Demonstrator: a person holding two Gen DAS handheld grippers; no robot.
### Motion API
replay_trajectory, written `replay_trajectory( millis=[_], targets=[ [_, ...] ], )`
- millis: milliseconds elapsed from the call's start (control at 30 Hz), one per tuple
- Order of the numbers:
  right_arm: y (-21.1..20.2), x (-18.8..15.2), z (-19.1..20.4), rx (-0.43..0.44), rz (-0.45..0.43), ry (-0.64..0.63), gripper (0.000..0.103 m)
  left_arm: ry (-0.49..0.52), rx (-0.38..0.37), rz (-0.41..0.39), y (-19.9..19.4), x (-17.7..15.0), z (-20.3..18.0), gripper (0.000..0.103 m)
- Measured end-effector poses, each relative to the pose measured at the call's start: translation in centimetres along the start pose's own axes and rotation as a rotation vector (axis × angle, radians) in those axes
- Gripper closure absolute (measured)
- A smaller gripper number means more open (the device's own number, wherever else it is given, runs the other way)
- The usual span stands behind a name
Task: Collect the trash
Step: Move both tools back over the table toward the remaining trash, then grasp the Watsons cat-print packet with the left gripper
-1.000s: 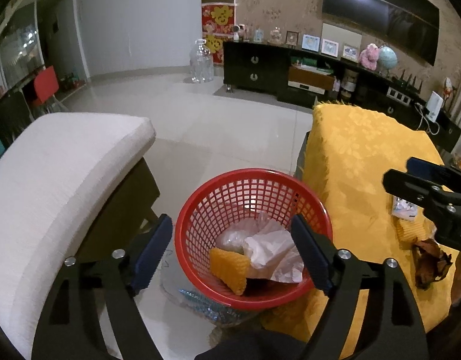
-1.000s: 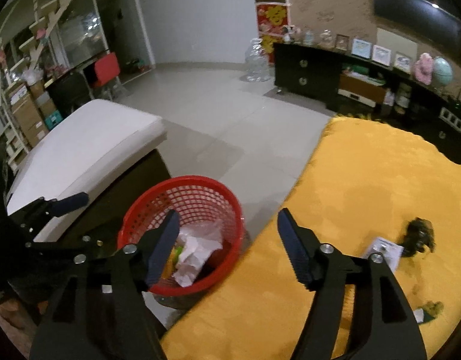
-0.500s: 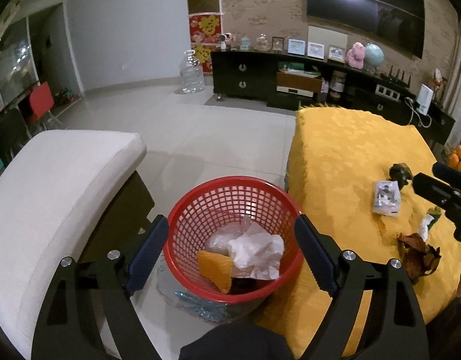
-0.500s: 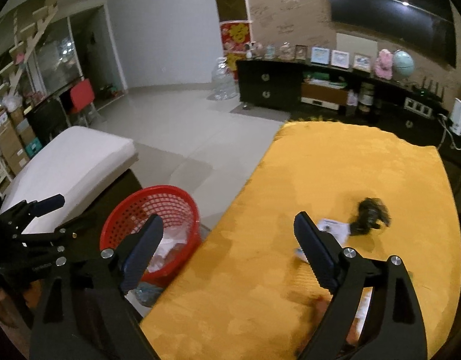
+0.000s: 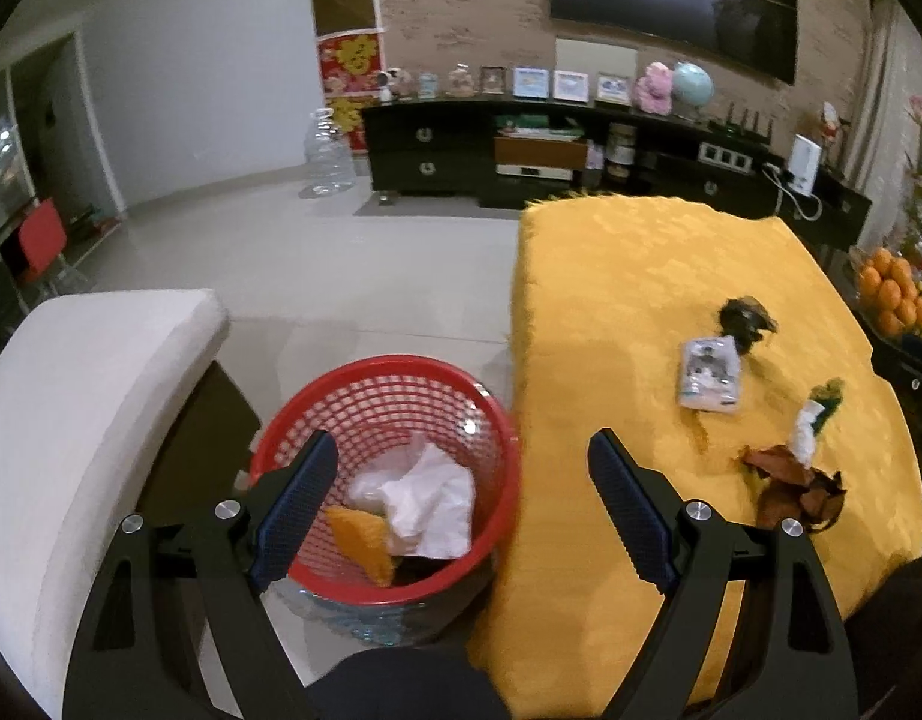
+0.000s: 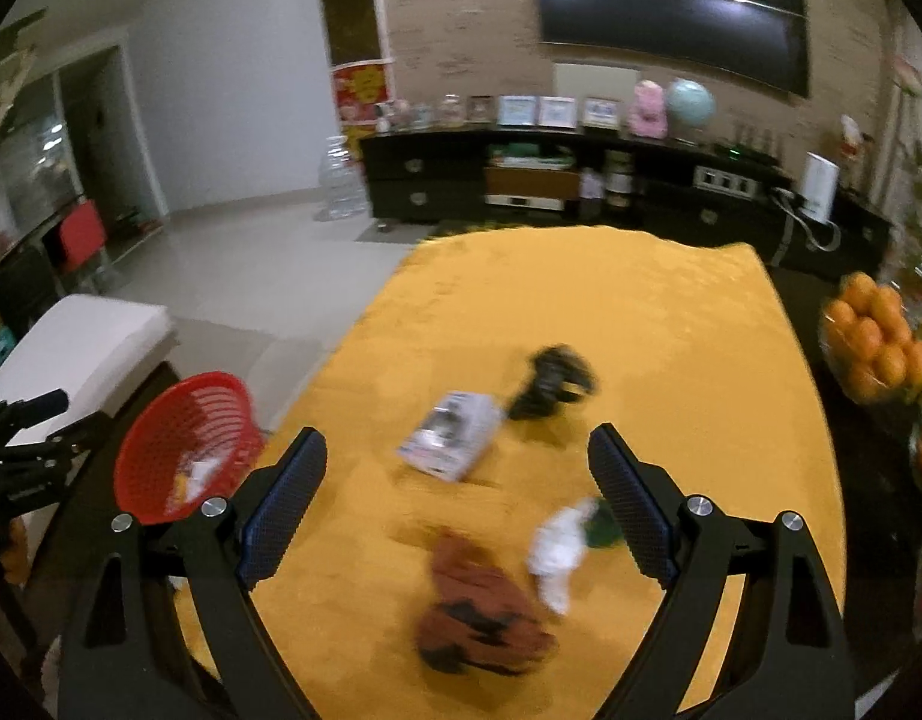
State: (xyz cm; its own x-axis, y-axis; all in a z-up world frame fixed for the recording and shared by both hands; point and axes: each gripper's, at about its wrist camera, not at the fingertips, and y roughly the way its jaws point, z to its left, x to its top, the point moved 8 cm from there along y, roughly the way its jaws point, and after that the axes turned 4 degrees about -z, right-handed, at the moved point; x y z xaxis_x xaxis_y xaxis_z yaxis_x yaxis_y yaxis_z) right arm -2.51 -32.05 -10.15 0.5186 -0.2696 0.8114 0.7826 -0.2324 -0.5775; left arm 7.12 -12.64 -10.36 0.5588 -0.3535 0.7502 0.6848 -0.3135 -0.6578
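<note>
A red mesh basket (image 5: 317, 426) stands on the floor beside the yellow-clothed table (image 5: 610, 276); it holds white paper and a yellow piece. My left gripper (image 5: 458, 504) is open and empty above the basket's right rim. On the table lie a white packet (image 5: 708, 373), a dark crumpled scrap (image 5: 745, 317), a white-and-green wrapper (image 5: 811, 414) and brown peel (image 5: 796, 489). My right gripper (image 6: 458, 504) is open and empty above the table, over the brown peel (image 6: 472, 606) and the wrapper (image 6: 559, 546); the packet (image 6: 452, 435) and scrap (image 6: 550, 381) lie beyond. The basket (image 6: 161, 450) shows at left.
A white cushioned bench (image 5: 83, 396) stands left of the basket. A bowl of oranges (image 6: 874, 339) sits off the table's right side. A black cabinet (image 5: 520, 156) runs along the far wall. A large water bottle (image 5: 327, 150) stands on the tiled floor.
My right gripper has swung right from the basket to over the table's trash. My left gripper has pulled back and turned right, so the table trash now shows.
</note>
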Motion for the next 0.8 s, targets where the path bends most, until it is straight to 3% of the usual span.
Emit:
replay_trajectory(
  millis=[400,800],
  targets=[
    [-1.6,-3.1,-7.5,-0.127,0.008,0.115,0.017,0.085,-0.11,0.05,2.4,-0.1,-7.0,0.021],
    [-0.4,-4.8,-9.4,-0.145,0.042,0.151,0.017,0.136,-0.192,0.107,6.0,0.2,-11.9,0.021]
  ],
)
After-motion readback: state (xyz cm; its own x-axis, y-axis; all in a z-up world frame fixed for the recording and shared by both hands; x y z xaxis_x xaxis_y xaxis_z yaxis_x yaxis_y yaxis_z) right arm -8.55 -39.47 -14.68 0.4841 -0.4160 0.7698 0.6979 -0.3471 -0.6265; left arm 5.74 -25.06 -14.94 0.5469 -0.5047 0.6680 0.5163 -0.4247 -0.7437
